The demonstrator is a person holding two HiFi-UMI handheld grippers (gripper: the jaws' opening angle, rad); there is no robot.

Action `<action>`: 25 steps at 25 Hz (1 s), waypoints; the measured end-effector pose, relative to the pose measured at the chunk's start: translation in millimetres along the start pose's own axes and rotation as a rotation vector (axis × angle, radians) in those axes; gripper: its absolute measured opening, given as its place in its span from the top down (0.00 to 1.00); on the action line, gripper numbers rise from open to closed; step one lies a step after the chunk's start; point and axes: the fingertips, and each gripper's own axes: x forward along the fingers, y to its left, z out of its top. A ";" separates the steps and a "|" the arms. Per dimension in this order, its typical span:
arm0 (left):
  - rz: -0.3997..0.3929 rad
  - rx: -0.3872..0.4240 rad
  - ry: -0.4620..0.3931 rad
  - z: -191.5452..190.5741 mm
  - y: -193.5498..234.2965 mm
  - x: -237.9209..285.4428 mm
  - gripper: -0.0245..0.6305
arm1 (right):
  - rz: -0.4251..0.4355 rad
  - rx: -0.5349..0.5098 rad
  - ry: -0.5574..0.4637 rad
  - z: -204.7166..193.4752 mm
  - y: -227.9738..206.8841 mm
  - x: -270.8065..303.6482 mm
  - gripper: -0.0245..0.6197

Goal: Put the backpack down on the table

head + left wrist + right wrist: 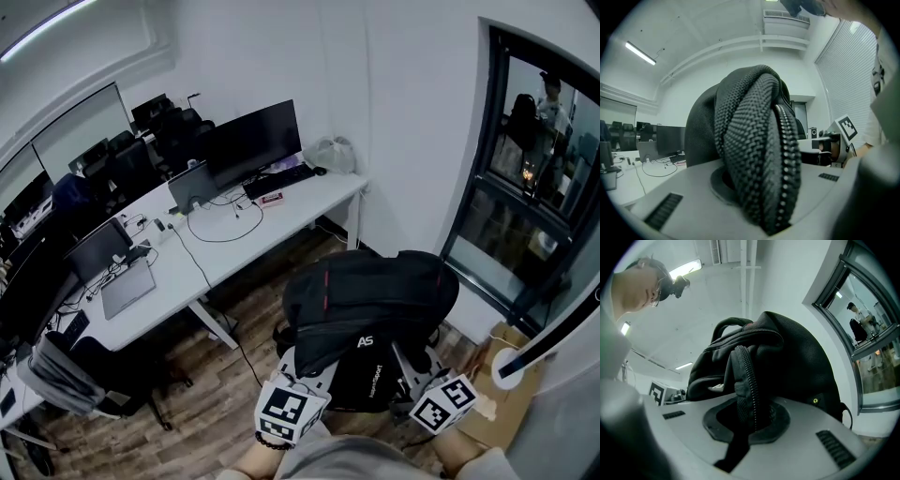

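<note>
A black backpack (367, 305) with thin red stripes hangs in the air in front of me, above the wooden floor. My left gripper (302, 367) is shut on a fold of its woven fabric and zipper (759, 159) at the lower left. On the lower right side my right gripper (418, 364) is shut on another zippered edge (747, 385). Both grippers point level. The long white table (281, 220) stands beyond the backpack, up and to the left in the head view.
On the table are a dark monitor (251, 141), a keyboard (279, 180), a laptop (128, 286), cables and a plastic bag (330, 155). Office chairs (103, 375) stand near its left end. A glass door (525, 187) is at right, a cardboard box (502, 375) below it.
</note>
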 end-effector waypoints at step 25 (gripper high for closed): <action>-0.035 -0.002 -0.031 -4.6 209.0 45.4 0.88 | -0.062 -0.034 0.024 -24.5 -5.8 209.5 0.93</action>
